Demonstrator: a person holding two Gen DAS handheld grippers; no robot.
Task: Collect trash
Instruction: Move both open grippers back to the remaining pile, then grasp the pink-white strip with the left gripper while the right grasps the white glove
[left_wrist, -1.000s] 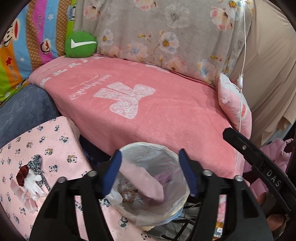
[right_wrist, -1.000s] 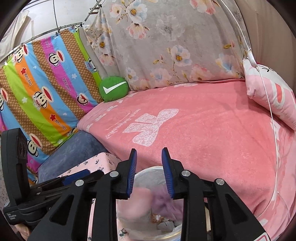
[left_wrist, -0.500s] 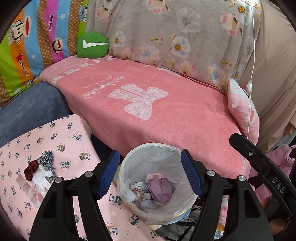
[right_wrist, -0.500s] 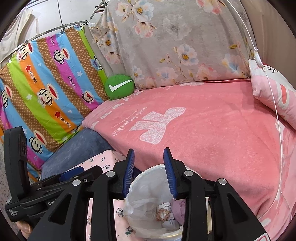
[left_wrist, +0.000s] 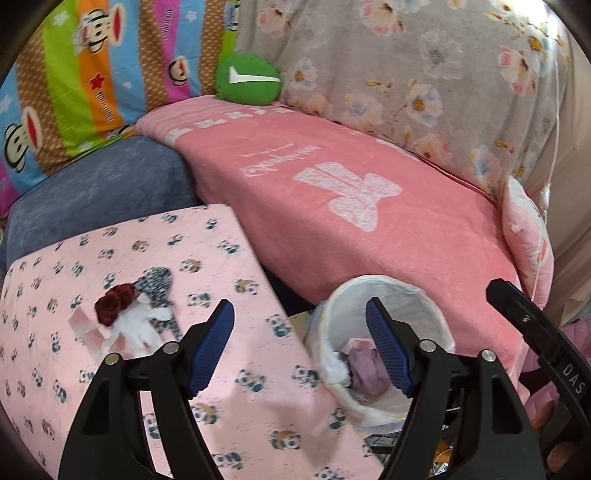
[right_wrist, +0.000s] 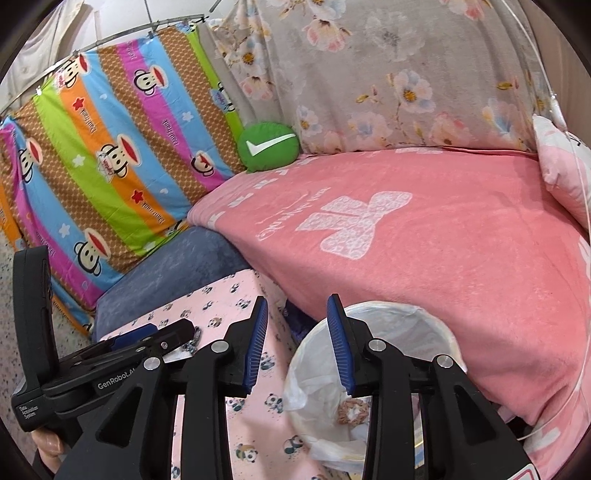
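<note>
The remaining trash is a small heap (left_wrist: 136, 314) on the panda-print cover (left_wrist: 229, 398), toward its left side and well in from the near edge: a dark red crumpled wad on white tissue, a black-and-white patterned scrap touching it behind, and a pink strip at its left.

Left gripper (left_wrist: 299, 343): tongs spread wide, nothing held, hovering above the cover's right edge between heap and bin. Right gripper (right_wrist: 297, 343): tongs moderately apart, empty, at the bin's left rim.

Risks, as judged:
- The heap is several loose pieces. A single pinch may lift only the top wad and leave the tissue and scrap behind.
- The cover is soft cloth. A low pinch could catch the fabric and drag it.
- The bin's liner hangs slack over the rim, so a careless release could snag it or drop pieces outside.

Container: white-lined bin (left_wrist: 428, 314) stands off the cover's right edge, against the pink blanket (left_wrist: 369, 229). It holds a mauve crumpled piece, white tissue and a pinkish frilled item, and is roughly half full.
</note>
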